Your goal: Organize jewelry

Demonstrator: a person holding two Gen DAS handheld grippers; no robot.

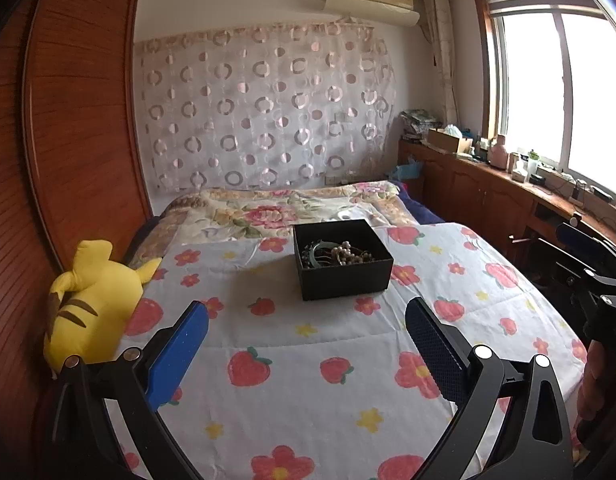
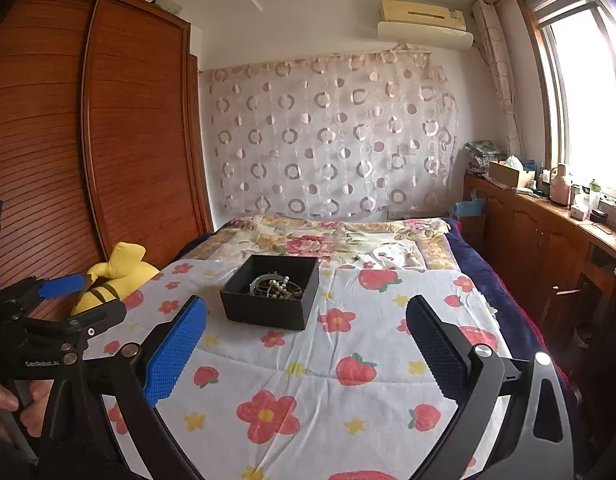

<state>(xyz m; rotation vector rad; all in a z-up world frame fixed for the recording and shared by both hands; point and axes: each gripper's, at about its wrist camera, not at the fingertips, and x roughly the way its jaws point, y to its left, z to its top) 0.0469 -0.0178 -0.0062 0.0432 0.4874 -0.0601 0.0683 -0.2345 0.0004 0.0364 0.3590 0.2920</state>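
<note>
Centrally, the lower half of both views is filled by a bed (image 1: 308, 380) under a white quilt printed with strawberries and flowers. A wardrobe (image 2: 108, 140) of brown slatted wood is seen along the left edge, and a yellow plush (image 1: 88, 300) is laid against it at the left middle. A black box (image 1: 341, 266) is set on the quilt just above the frame's centre, open-topped, with the jewelry (image 1: 339, 254), pearls and a green bangle among it, heaped inside. The left gripper (image 1: 308, 320) is held wide open with nothing between its blue pads, well short of the box. The right gripper (image 2: 308, 320) is likewise spread fully and grips nothing.
</note>
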